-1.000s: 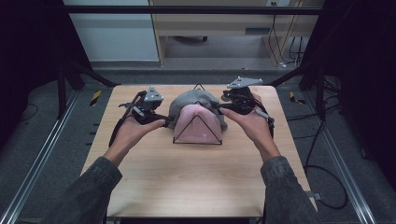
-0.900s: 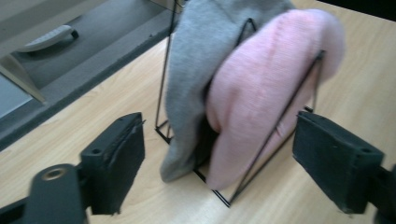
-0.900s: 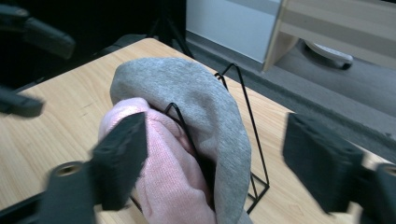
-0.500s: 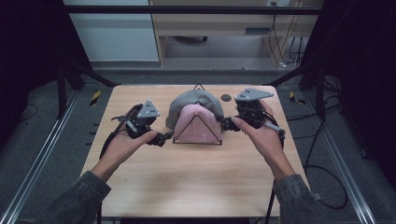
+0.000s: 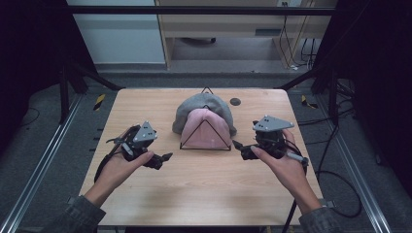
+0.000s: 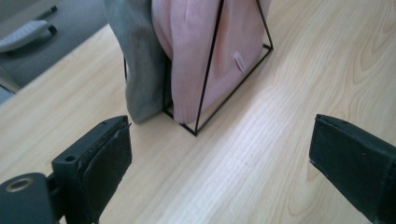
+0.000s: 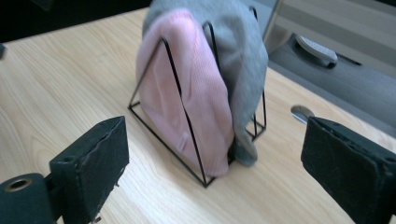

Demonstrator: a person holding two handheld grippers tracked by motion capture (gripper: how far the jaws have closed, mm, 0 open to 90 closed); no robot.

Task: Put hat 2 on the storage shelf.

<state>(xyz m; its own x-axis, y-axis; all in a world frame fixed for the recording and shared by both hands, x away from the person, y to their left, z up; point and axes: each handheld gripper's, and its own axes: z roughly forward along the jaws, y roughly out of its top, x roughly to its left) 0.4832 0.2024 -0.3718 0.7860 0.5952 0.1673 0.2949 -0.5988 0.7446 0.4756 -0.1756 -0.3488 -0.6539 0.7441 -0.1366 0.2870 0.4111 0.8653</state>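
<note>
Your left gripper: jaws just opened wide, nothing between them | your right gripper: jaws just opened wide, nothing between them | pink hat and grey hat: on black wire stand, mid table, between both grippers, untouched

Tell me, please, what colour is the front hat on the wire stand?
Pink front hat, clearest in the right gripper view.
</note>
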